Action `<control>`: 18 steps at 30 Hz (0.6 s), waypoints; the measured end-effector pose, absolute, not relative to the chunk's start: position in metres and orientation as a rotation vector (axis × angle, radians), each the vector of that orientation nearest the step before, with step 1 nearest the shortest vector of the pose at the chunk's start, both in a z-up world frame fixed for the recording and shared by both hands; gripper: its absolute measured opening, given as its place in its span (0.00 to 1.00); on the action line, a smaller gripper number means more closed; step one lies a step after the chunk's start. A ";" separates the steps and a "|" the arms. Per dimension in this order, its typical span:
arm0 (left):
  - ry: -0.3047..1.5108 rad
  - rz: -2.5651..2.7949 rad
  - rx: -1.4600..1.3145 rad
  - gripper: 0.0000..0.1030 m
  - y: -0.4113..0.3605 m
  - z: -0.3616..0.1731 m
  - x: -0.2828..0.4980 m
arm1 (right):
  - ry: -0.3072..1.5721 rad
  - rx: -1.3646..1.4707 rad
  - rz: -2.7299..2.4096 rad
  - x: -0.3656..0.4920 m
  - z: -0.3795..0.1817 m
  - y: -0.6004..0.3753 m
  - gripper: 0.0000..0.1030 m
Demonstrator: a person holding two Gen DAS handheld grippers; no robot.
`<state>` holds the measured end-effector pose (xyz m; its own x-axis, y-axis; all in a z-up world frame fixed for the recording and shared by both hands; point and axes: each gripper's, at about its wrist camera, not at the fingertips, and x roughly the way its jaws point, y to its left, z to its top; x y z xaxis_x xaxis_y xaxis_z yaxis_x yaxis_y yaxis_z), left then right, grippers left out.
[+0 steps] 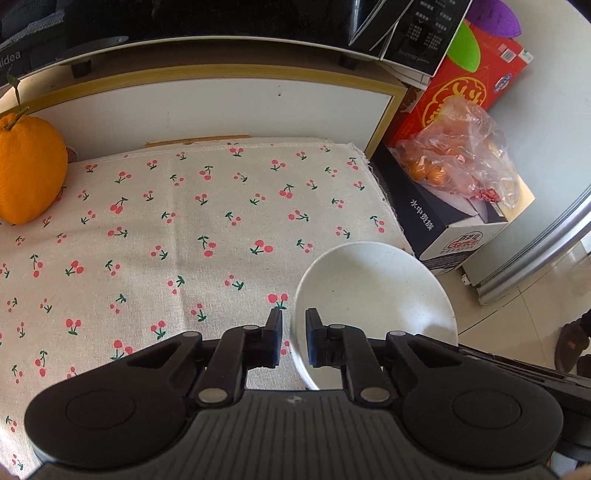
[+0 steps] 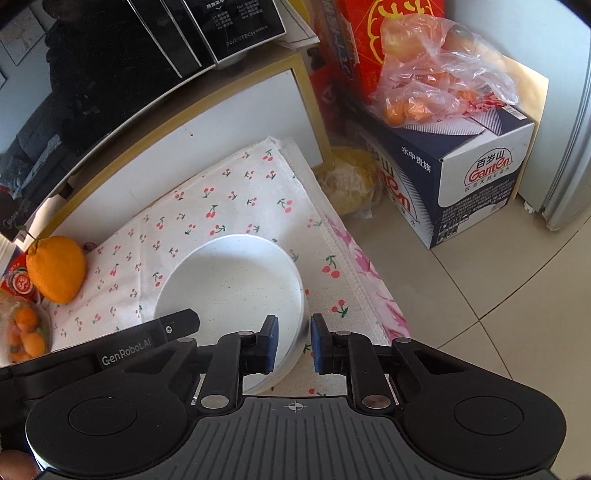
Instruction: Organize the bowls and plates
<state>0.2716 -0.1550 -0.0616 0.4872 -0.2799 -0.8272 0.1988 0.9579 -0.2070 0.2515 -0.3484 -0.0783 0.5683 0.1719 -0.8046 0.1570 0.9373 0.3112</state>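
A white bowl (image 1: pixel 373 295) sits on the cherry-print cloth (image 1: pixel 184 229) near its right edge. My left gripper (image 1: pixel 294 338) straddles the bowl's left rim, one finger outside and one inside, with a small gap showing at the rim. In the right wrist view the same white bowl (image 2: pixel 229 280) lies ahead, and my right gripper (image 2: pixel 294 343) straddles its right rim with the jaws parted wider than the rim. The left gripper's arm (image 2: pixel 140 343) reaches in over the bowl's near left side. I cannot tell whether a second dish lies under the bowl.
A large orange fruit (image 1: pixel 29 170) stands at the cloth's far left. A black microwave (image 1: pixel 221 22) sits on a white shelf behind. Boxes with a bag of oranges (image 1: pixel 458 162) stand on the floor to the right. A fridge (image 2: pixel 569 110) is at far right.
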 end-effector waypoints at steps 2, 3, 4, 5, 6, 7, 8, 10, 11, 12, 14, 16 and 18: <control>1.014 -0.293 -0.076 0.11 -0.157 -0.061 0.270 | 0.973 0.350 0.002 0.251 -0.079 -0.345 0.16; 1.015 -0.290 -0.072 0.11 -0.158 -0.062 0.269 | 0.978 0.346 0.002 0.252 -0.081 -0.344 0.15; 1.019 -0.289 -0.070 0.11 -0.158 -0.063 0.269 | 0.986 0.346 0.001 0.253 -0.084 -0.343 0.15; 1.022 -0.289 -0.068 0.10 -0.158 -0.064 0.269 | 0.991 0.345 -0.002 0.253 -0.085 -0.343 0.15; 1.023 -0.288 -0.062 0.09 -0.159 -0.065 0.269 | 0.993 0.342 -0.005 0.253 -0.086 -0.343 0.15; 1.024 -0.284 -0.058 0.09 -0.159 -0.066 0.269 | 0.991 0.343 -0.002 0.253 -0.087 -0.343 0.15; 1.022 -0.277 -0.056 0.09 -0.159 -0.067 0.269 | 0.988 0.343 0.001 0.253 -0.086 -0.342 0.15; 1.019 -0.274 -0.062 0.06 -0.158 -0.067 0.270 | 0.979 0.335 0.004 0.252 -0.084 -0.340 0.15; 1.016 -0.273 -0.063 0.06 -0.158 -0.067 0.270 | 0.978 0.332 0.004 0.252 -0.084 -0.340 0.15; 1.014 -0.272 -0.065 0.06 -0.158 -0.067 0.270 | 0.978 0.332 0.004 0.252 -0.085 -0.339 0.15; 1.010 -0.272 -0.067 0.05 -0.157 -0.065 0.269 | 0.978 0.336 0.006 0.252 -0.085 -0.340 0.15; 1.007 -0.270 -0.073 0.05 -0.156 -0.063 0.268 | 0.964 0.350 0.013 0.251 -0.081 -0.341 0.15; 0.998 -0.275 -0.088 0.05 -0.154 -0.059 0.267 | 0.939 0.351 0.018 0.248 -0.074 -0.342 0.15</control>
<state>0.2673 -0.1535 -0.0589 0.5112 -0.2681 -0.8166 0.1878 0.9620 -0.1982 0.2481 -0.3417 -0.0745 0.5948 0.1664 -0.7864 0.1365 0.9432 0.3028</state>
